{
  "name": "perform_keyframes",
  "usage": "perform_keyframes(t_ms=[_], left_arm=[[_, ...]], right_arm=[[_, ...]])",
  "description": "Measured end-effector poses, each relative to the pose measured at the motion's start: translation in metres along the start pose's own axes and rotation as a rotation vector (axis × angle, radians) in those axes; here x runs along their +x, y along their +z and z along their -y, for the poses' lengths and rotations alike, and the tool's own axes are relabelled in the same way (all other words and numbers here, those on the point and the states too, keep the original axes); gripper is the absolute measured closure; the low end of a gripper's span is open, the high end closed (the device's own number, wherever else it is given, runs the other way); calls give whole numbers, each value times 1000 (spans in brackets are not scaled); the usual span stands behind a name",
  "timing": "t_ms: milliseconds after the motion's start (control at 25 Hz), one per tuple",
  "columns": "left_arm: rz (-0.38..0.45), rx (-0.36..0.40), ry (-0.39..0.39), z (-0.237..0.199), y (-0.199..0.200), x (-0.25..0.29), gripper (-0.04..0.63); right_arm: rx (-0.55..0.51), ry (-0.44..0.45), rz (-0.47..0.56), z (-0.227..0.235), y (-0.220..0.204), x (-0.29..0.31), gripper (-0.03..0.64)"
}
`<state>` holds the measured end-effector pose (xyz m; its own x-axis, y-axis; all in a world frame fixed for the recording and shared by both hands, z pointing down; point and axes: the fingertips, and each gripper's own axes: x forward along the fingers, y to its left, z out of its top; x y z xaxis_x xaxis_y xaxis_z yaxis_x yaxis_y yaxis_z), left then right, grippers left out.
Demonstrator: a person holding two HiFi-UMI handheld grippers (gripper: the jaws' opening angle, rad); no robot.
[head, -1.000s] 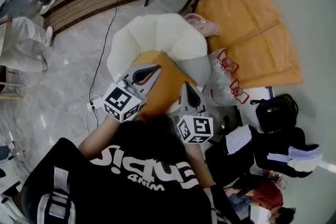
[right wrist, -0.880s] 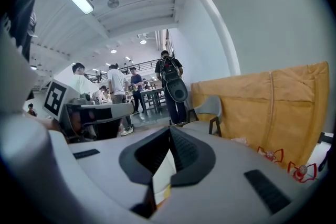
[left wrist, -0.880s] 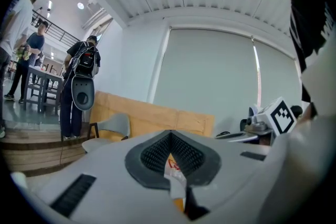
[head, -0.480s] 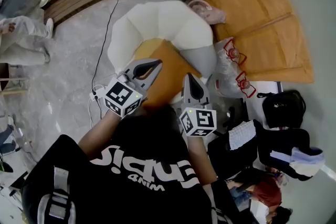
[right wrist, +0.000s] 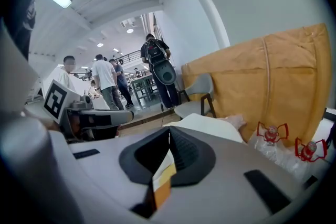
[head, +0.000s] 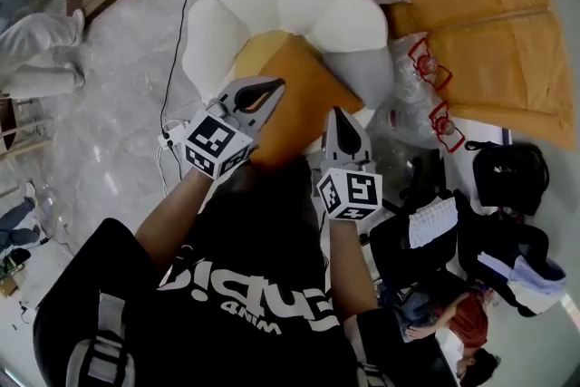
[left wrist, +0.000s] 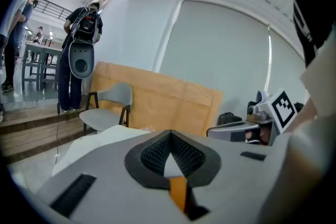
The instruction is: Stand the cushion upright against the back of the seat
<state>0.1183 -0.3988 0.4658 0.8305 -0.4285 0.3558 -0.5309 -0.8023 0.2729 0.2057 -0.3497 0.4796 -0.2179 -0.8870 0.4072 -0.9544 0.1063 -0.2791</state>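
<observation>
**A:** Item one, the jaws?

**B:** Left gripper (head: pixel 272 88): clenched, nothing between the pads. Right gripper (head: pixel 339 115): likewise pressed together and empty. In each gripper view only a sliver of orange shows through the gap behind the tips

**A:** Item two, the task's thing, and its place?

**B:** Cushion (head: pixel 304 95), orange, square, count one. It lies flat on the seat of the white armchair (head: pixel 281 0), centre of the head view, just beyond both tips. The left tip overlaps its edge in the picture; whether it touches I cannot tell. The curved backrest rises behind it, toward the top of the frame

**A:** Handling?

**B:** Judged soft, light and not fragile. It would likely sag if pinched at one point, and the cloth cover may slip between hard pads. Best hold: the near edge, one gripper toward each corner, biting well in, so it tips up evenly against the backrest. Both pairs of jaws must part first

**A:** Remaining counts?

**B:** Grippers, two. Armchair, one. Bottles (head: pixel 424 63) with red tops, two, in clear plastic bags to the right of the armchair. Grey chair (right wrist: pixel 197 94), one, behind
</observation>
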Motion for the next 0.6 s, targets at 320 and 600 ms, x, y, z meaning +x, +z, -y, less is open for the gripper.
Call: perform_keyframes(t_ms=[320,600], left_arm=[[-127,-29,-1,-43,-82,54,586],[-239,-49,21,-82,-179,99,391]], right_arm=[[61,-53,-110,46,-85,57,594],[158,-97,-247,89,-183,96,425]])
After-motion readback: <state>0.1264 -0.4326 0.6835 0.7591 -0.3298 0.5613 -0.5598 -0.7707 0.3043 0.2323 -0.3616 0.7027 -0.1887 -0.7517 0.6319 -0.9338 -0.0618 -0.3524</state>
